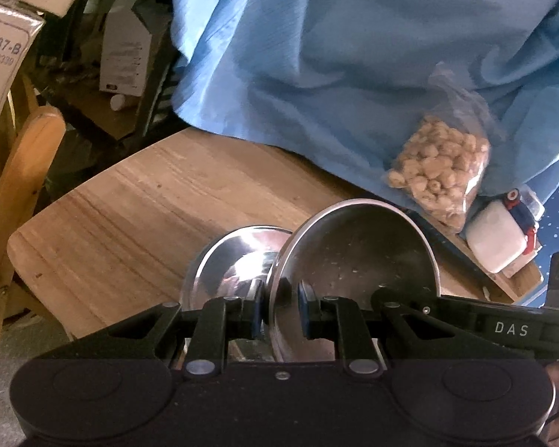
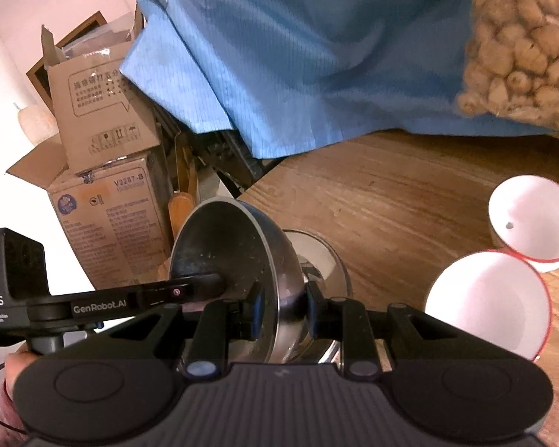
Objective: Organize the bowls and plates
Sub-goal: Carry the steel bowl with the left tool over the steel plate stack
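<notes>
Steel fills your left wrist view: your left gripper has its jaws pinching the rim of a tilted bowl, with a second steel bowl on the wooden desk just behind. From your right wrist view, your right gripper has its jaws pinching the same tilted bowl; two white bowls sit on the desk to the right.

A dull, speckled stainless-steel bowl is held tipped on its edge, its rim caught between two pairs of jaws from opposite sides. Just behind it, a shiny round steel plate is seen lying on the wooden surface. Two white bowls with red rims are seen side by side, touching, on the same surface.
</notes>
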Available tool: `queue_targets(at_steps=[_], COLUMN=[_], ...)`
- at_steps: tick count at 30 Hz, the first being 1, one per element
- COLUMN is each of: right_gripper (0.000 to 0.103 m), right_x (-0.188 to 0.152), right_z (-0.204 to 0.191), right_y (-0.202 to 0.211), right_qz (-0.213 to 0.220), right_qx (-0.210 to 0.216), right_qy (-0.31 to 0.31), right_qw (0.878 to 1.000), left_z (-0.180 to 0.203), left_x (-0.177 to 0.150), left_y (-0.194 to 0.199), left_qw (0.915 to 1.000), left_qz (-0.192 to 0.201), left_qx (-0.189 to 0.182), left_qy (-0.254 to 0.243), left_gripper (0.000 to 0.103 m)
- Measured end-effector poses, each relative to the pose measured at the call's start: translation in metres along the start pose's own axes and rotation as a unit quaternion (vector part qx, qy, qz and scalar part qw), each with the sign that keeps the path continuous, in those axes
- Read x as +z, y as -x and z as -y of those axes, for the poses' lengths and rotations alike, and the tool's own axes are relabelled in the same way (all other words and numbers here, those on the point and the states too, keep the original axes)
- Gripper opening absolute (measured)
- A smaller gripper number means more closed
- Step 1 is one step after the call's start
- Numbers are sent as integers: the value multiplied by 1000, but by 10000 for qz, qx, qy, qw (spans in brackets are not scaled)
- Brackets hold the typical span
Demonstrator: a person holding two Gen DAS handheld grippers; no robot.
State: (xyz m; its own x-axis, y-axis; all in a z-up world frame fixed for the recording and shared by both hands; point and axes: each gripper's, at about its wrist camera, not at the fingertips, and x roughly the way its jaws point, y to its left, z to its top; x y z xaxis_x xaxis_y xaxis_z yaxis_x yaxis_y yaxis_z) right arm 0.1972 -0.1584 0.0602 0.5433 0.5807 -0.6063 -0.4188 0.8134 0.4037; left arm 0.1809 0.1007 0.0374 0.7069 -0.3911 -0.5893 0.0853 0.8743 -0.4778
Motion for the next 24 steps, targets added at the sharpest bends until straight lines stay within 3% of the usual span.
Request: queue_targets(at_steps=[24], right_gripper=[26], right_x=[2], right_z=[1], right_y=[5], right_qz=[68], right_qx=[-11], right_qy=[6], right_qw=[10000], left_z=[6], left_x=[5], left_y=[4], left_qw=[9999], left_qz=[101], left_qx=[-46], left_qy=[-109], left_gripper=[20])
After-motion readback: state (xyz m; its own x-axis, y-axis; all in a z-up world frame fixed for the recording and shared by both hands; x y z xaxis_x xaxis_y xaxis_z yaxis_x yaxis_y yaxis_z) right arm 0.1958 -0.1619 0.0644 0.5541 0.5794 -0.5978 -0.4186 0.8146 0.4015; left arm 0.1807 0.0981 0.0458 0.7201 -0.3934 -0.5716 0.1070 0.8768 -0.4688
